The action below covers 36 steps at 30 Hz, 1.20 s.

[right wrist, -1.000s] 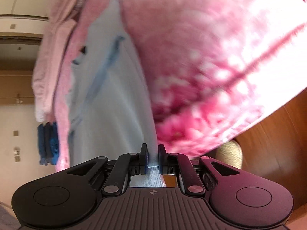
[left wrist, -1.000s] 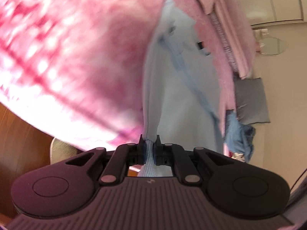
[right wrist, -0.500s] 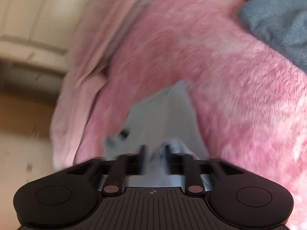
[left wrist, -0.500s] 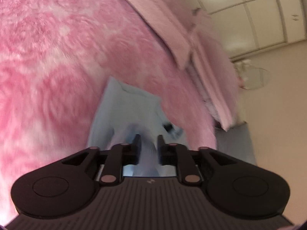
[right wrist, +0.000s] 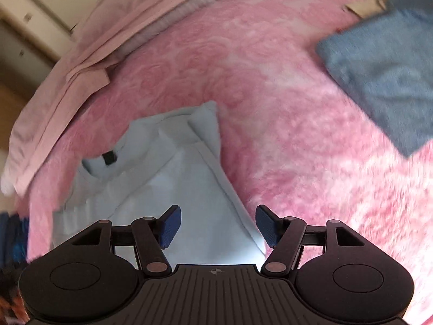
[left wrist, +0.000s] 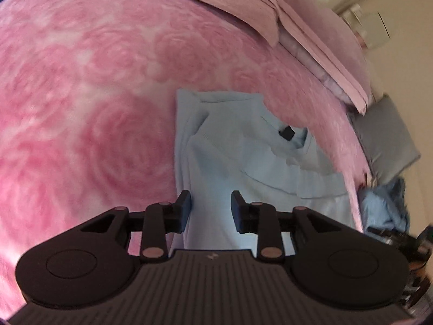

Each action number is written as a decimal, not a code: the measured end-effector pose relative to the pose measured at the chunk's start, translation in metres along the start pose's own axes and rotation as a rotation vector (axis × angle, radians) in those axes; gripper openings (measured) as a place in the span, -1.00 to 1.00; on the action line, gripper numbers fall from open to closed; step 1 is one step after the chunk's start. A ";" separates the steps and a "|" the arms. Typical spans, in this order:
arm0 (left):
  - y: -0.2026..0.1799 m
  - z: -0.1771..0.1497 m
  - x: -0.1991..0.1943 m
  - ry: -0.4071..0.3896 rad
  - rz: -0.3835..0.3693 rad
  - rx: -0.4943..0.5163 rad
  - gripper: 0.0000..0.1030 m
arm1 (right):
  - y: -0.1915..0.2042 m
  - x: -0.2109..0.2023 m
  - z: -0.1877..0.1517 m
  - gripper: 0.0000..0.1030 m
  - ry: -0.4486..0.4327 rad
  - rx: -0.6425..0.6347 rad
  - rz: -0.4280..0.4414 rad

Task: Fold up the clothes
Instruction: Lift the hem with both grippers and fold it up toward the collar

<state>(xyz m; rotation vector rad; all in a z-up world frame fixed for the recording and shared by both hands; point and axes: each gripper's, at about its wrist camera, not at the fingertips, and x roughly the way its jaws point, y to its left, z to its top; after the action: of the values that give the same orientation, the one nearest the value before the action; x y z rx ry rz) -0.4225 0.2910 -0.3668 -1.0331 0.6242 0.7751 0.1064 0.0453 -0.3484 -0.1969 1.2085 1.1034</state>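
Note:
A light blue sweater (left wrist: pixel 243 157) lies folded lengthwise on the pink rose-patterned blanket (left wrist: pixel 94 94), its collar with a black tag (left wrist: pixel 286 132) at the far end. It also shows in the right wrist view (right wrist: pixel 167 178). My left gripper (left wrist: pixel 211 203) is open and empty, just above the sweater's near end. My right gripper (right wrist: pixel 216 224) is open and empty, over the sweater's near right edge.
Pale pink pillows (left wrist: pixel 311 27) lie along the head of the bed. A grey-blue folded garment (right wrist: pixel 384 70) lies on the blanket at the right. A grey cushion (left wrist: pixel 387 140) and crumpled blue clothes (left wrist: pixel 384 205) sit beyond the bed's edge.
Both grippers held the sweater's hem up, brought it down onto the bed, and opened. The sweater now lies flat and released.

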 end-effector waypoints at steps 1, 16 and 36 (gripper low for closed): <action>-0.002 0.005 0.004 0.001 0.008 0.020 -0.46 | 0.005 0.000 0.000 0.27 -0.007 -0.031 0.001; -0.027 0.055 0.067 0.016 0.095 0.270 -0.48 | 0.040 0.092 0.061 0.10 0.042 -0.349 0.023; -0.058 0.085 0.072 -0.181 0.175 0.327 -0.93 | 0.059 0.086 0.094 -0.75 -0.103 -0.513 0.057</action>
<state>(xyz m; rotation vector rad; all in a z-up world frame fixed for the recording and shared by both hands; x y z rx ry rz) -0.3257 0.3707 -0.3599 -0.6076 0.6648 0.8745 0.1166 0.1850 -0.3569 -0.4931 0.8248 1.4431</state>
